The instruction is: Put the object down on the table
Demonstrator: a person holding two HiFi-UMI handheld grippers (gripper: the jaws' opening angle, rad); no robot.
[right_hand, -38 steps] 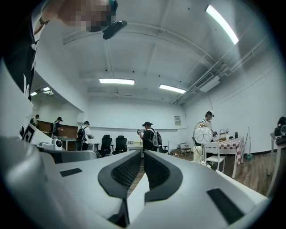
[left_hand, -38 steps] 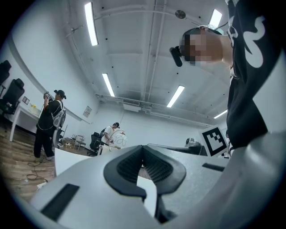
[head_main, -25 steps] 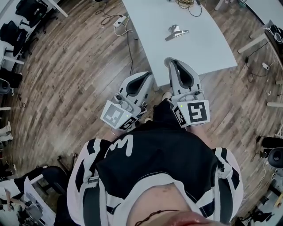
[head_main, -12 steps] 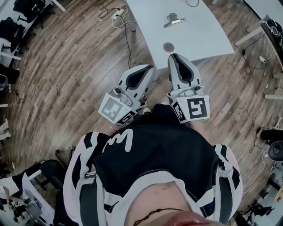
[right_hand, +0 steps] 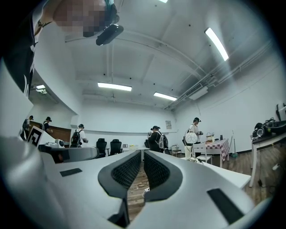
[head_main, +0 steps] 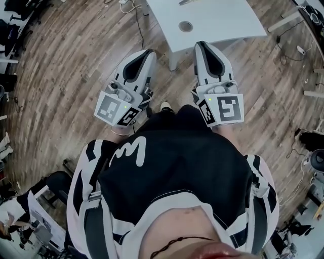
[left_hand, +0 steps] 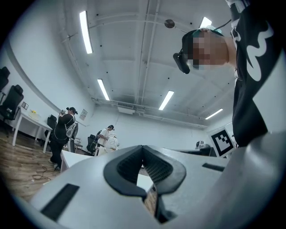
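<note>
Seemingly already set down, the object shows only as a grey sliver on the surface at the head view's 12 o'clock edge; its long axis I cannot tell. It lies toward 11 o'clock from the right gripper, the nearer one, and toward 1 o'clock from the left gripper, well apart from both. Both pairs of jaws are closed, with nothing between them. A round hole marks the surface's near end. Wood floor lies around it, with people and chairs beyond.
</note>
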